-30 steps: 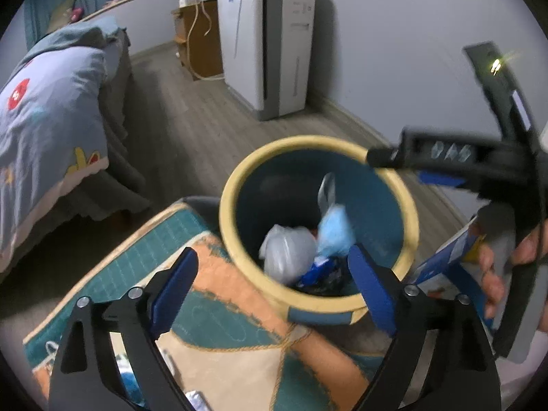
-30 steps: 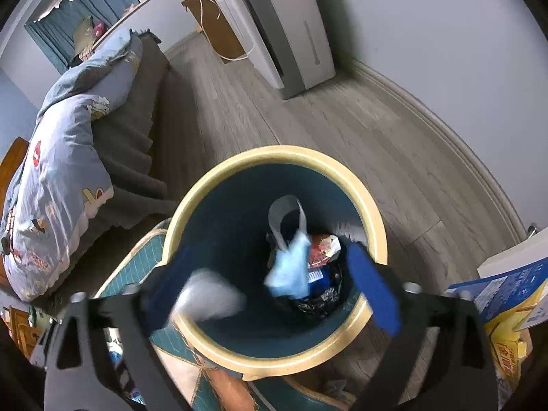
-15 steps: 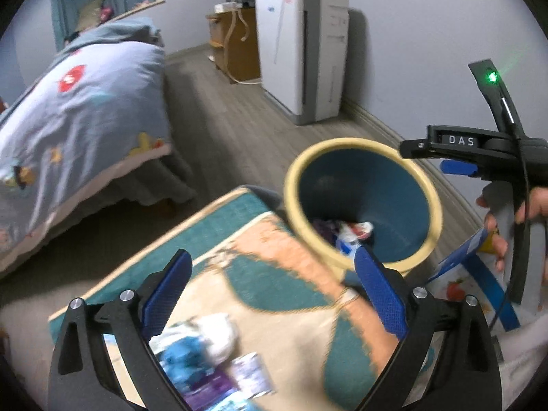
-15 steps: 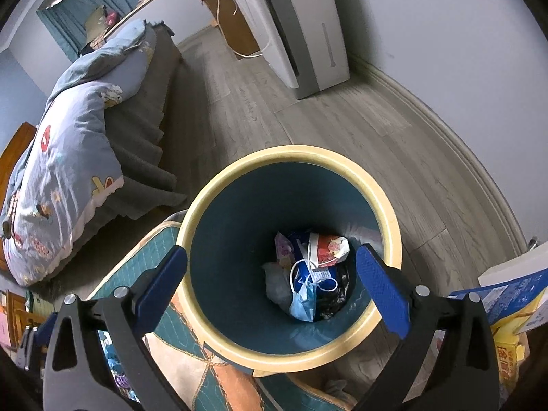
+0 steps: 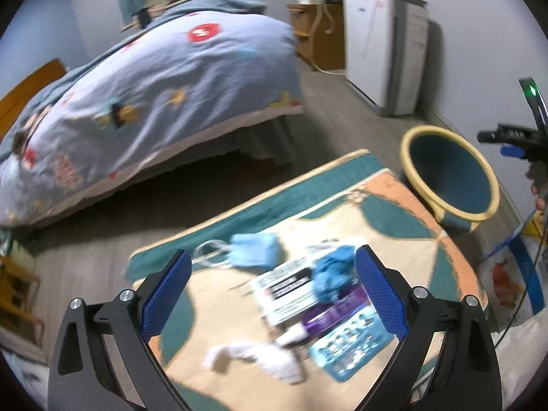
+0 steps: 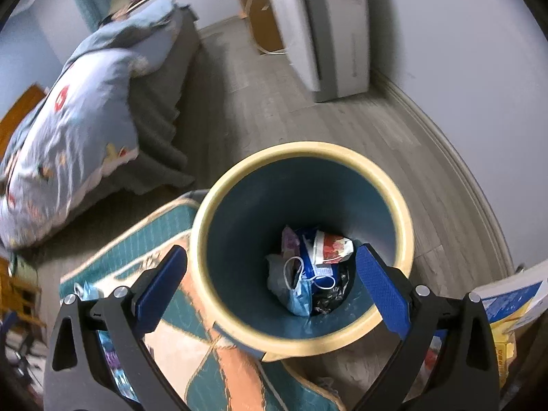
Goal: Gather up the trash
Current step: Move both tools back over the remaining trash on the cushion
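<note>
In the left wrist view my left gripper (image 5: 270, 291) hangs open over a patterned rug (image 5: 404, 219) strewn with trash: a blue face mask (image 5: 253, 249), a crumpled blue piece (image 5: 334, 272), a white printed wrapper (image 5: 286, 291), a purple packet (image 5: 330, 315), a teal blister pack (image 5: 349, 342) and a white tissue (image 5: 270, 359). Nothing sits between its pads. The yellow-rimmed blue bin (image 5: 448, 174) stands at the rug's far right corner. My right gripper (image 6: 272, 284) is open and empty above that bin (image 6: 394, 202), which holds a mask, wrappers and a bag (image 6: 308, 274).
A bed with a blue quilt (image 5: 137, 102) fills the left and back. A white appliance (image 5: 383, 48) and a wooden cabinet (image 5: 318, 37) stand against the far wall. A hand holding the other gripper (image 5: 517, 133) shows at the right edge. Boxes (image 6: 510, 304) lie right of the bin.
My left gripper has swung away from the bin to the left, over the trash on the rug. The mask and white wad dropped from the right gripper into the bin.
</note>
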`<state>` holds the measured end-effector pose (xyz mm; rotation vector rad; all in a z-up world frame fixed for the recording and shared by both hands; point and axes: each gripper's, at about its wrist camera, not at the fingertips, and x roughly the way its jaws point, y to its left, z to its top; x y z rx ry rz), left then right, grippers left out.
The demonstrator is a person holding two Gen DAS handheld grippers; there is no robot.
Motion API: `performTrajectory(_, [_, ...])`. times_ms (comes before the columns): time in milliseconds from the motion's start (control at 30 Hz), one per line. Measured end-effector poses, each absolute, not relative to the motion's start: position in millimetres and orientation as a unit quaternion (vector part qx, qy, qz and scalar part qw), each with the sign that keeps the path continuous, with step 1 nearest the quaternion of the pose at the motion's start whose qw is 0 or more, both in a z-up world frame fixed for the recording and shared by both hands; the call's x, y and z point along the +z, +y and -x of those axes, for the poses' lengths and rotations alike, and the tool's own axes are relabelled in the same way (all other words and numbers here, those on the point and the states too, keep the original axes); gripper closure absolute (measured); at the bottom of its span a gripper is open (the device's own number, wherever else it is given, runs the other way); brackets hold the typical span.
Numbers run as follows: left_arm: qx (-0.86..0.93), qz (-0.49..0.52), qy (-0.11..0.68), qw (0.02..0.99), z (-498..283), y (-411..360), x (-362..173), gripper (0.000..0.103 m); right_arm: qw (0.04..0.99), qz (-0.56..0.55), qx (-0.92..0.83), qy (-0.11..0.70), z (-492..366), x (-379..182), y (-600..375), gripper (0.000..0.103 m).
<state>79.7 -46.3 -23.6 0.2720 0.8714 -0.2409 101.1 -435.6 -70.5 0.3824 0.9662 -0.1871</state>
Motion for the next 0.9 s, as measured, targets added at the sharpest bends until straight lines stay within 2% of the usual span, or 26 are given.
performTrajectory(200, [-0.096,-0.073,0.435,0.893,-78,-10,-32,0.007,0.87,-0.143,-0.062,0.467,-101,-61,-401,0.006])
performTrajectory(567, [-0.079,-0.093,0.444,0.888,-74,11,-45,0.007,0.872,-0.09,-0.016,0.481,-105,-51,-323,0.006])
performTrajectory(900, [-0.052,-0.118,0.478,0.869,-84,30,-74,0.007,0.848,-0.057,0.052,0.525,-104,-77,-233,0.006])
